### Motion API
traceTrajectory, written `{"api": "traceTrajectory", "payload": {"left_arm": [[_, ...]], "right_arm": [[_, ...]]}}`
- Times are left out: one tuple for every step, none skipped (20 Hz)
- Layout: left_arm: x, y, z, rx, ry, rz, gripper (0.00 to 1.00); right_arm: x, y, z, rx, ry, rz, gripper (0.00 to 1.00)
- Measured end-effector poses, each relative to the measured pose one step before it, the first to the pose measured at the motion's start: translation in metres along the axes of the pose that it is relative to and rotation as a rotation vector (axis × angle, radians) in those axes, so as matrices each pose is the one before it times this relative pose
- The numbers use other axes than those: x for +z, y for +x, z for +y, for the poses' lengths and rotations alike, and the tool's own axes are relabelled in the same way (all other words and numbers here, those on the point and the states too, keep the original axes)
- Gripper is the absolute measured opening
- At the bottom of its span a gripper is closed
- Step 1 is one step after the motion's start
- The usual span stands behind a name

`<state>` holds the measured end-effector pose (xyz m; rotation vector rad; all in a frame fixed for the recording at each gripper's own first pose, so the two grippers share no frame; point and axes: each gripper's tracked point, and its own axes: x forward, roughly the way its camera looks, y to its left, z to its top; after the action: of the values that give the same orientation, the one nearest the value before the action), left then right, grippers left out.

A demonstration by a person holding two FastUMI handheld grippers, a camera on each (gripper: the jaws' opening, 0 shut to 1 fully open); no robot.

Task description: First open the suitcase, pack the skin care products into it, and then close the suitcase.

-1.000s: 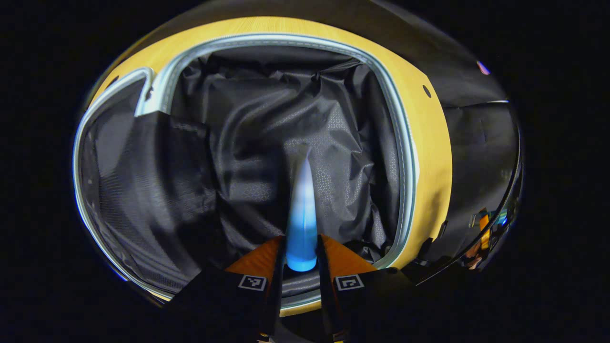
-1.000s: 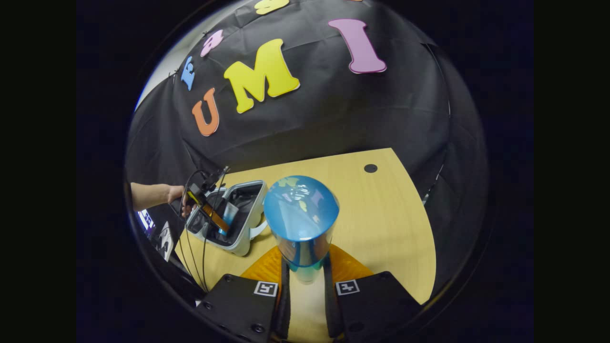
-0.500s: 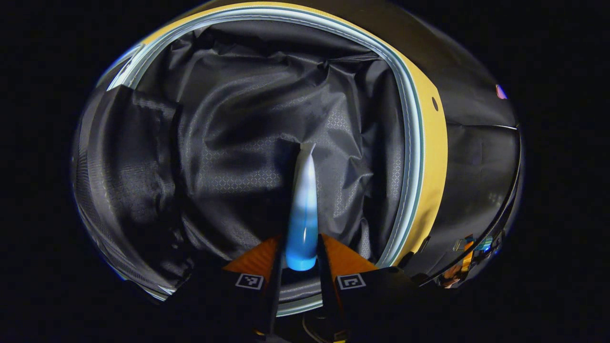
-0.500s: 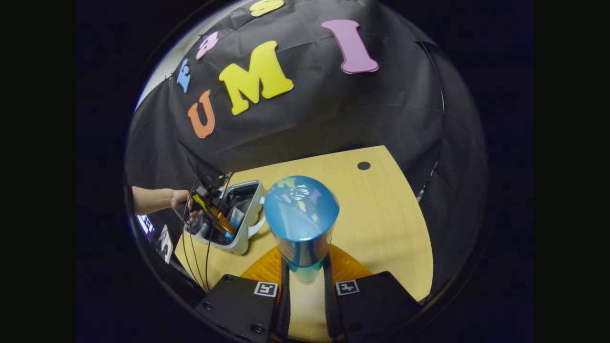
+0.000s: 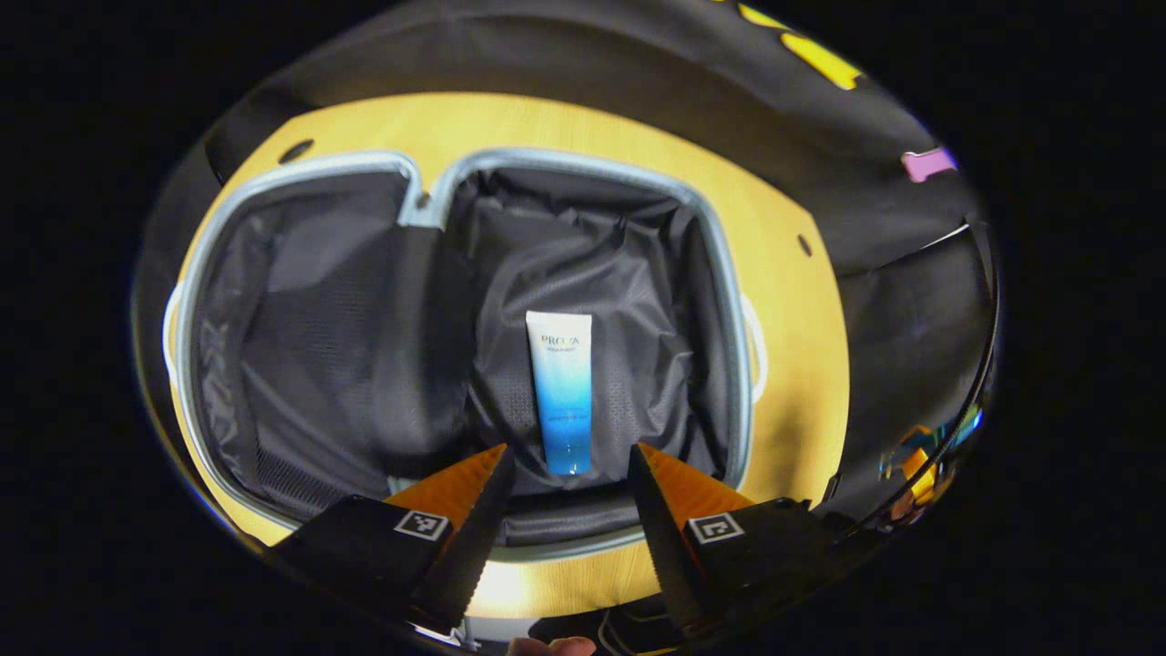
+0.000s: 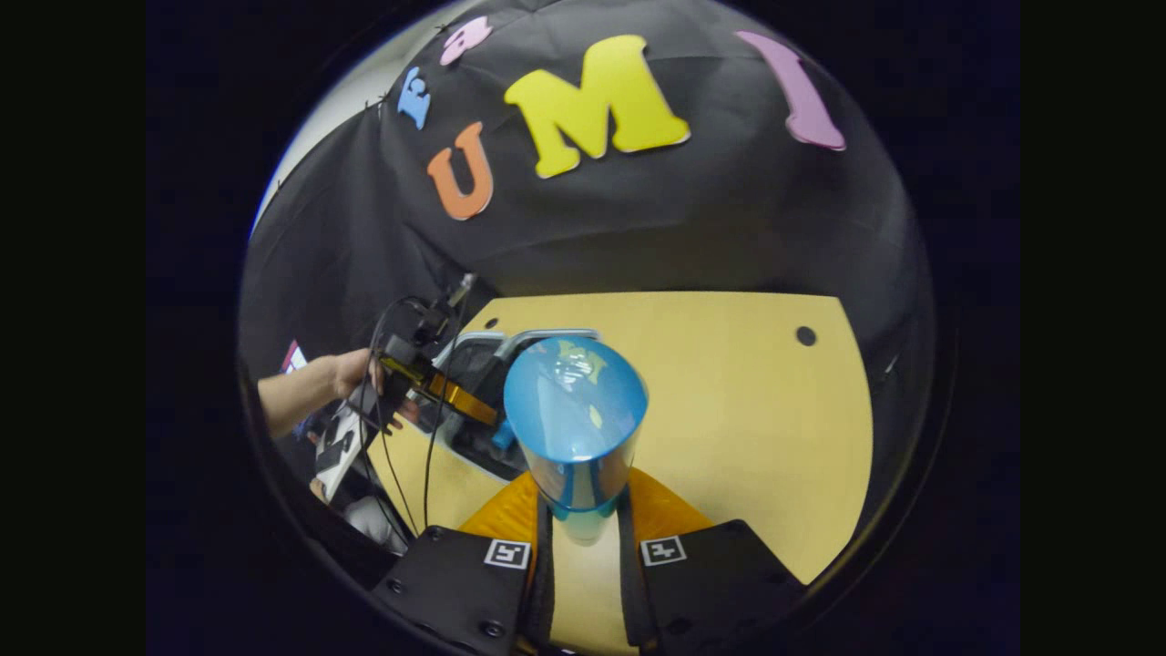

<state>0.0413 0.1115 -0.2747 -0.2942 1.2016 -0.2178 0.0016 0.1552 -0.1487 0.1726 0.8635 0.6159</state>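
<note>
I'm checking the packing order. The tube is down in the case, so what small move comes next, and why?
Probably carry the right gripper over to the open suitcase. It is shut on a blue bottle above the table, while the tube lies flat on the lining and the left gripper is open above it.

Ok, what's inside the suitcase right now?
One white-and-blue tube lies flat on the dark lining of the open suitcase. The mesh divider hides the other half's contents.

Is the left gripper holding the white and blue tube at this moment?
No, the left gripper is open, and the tube lies free on the dark lining inside the open suitcase.
</note>
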Motion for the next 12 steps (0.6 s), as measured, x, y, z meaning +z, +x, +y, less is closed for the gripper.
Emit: {"api": "traceTrajectory", "payload": {"left_arm": [[-0.00554, -0.01635, -0.00404, -0.00100, 0.00542, -0.05927, 0.85], [-0.01500, -0.01584, -0.00278, -0.00560, 0.00636, -0.05649, 0.96], [-0.00338, -0.02194, -0.00533, 0.00430, -0.00023, -0.06912, 0.98], [-0.00694, -0.01541, -0.00094, 0.00554, -0.01662, -0.06469, 0.98], [-0.01051, -0.01402, -0.00173, 0.00061, -0.02268, -0.05569, 0.98], [-0.00992, -0.01588, -0.00161, 0.00101, -0.02606, -0.04823, 0.98], [-0.01181, -0.01459, 0.00126, 0.00659, -0.03205, -0.03726, 0.98], [-0.01247, -0.01210, 0.00281, 0.00271, -0.03178, -0.02730, 0.98], [-0.01358, -0.00874, 0.00194, 0.00119, -0.03665, -0.02681, 0.98], [-0.01427, -0.01182, 0.00030, -0.00373, -0.04425, -0.02201, 0.98], [-0.00943, -0.01035, 0.00113, -0.00580, -0.03883, -0.01426, 0.98], [-0.01208, -0.01066, 0.00047, -0.00961, -0.03388, 0.00310, 0.98]], "right_arm": [[0.00346, 0.02045, 0.01495, 0.02904, 0.00836, 0.06270, 0.27], [0.00303, 0.01505, 0.01086, 0.02068, 0.01865, 0.05919, 0.27], [0.00272, 0.01830, 0.01117, 0.01899, 0.02068, 0.06158, 0.27], [0.00042, 0.02508, 0.01009, 0.00718, 0.01716, 0.05902, 0.26], [0.00236, 0.01719, 0.00480, -0.01225, 0.01193, 0.05099, 0.27], [0.00060, 0.02059, 0.00129, -0.02823, 0.01245, 0.06004, 0.27], [0.00053, 0.02016, 0.00140, -0.02447, 0.00340, 0.06102, 0.27], [-0.00103, 0.01876, 0.00207, -0.03107, 0.00584, 0.06207, 0.27], [0.00069, 0.02097, 0.00174, -0.02361, -0.00486, 0.05669, 0.27], [0.00195, 0.01758, 0.00111, -0.02068, 0.00562, 0.04555, 0.27], [0.00224, 0.01420, -0.00221, -0.02573, 0.02973, 0.04351, 0.24], [0.00342, 0.01118, -0.00525, -0.02817, 0.04861, 0.03576, 0.27]]}}
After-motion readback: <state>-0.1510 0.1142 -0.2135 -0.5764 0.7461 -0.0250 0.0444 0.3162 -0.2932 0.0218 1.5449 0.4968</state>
